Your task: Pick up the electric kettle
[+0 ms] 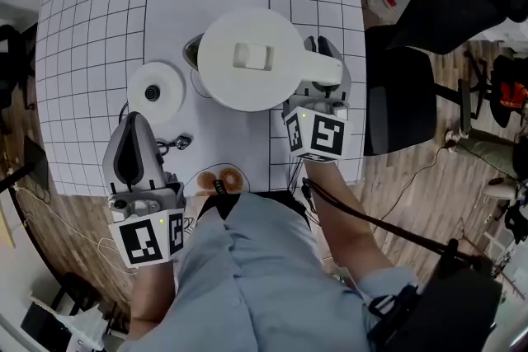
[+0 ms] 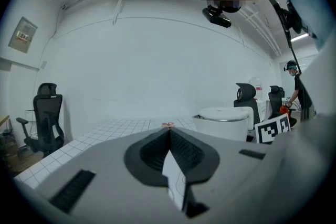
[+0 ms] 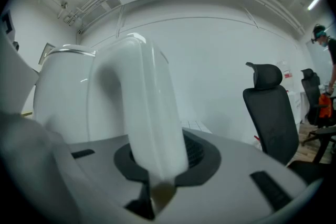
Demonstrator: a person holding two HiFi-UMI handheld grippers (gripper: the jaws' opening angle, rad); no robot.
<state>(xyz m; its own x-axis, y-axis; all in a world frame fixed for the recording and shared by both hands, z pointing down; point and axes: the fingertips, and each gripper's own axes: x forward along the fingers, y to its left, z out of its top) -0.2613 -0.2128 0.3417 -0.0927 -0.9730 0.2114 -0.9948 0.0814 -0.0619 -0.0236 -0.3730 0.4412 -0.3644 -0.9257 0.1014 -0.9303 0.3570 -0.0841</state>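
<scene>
The white electric kettle (image 1: 247, 58) is seen from above at the middle of the grid-marked table (image 1: 91, 29), its handle (image 1: 323, 72) pointing right. My right gripper (image 1: 325, 60) is shut on that handle. In the right gripper view the handle (image 3: 149, 107) fills the space between the pads, with the kettle body (image 3: 68, 97) to its left. Whether the kettle rests on the table I cannot tell. My left gripper (image 1: 136, 119) hovers at the table's front left, shut with nothing in it. From the left gripper (image 2: 169, 131) the kettle (image 2: 223, 120) shows at the right.
The round white kettle base (image 1: 155, 92) lies left of the kettle. A metal rim (image 1: 192, 53) peeks out behind the kettle's left side. A small brown object (image 1: 221, 177) sits at the table's front edge. A black office chair (image 1: 412, 86) stands right of the table.
</scene>
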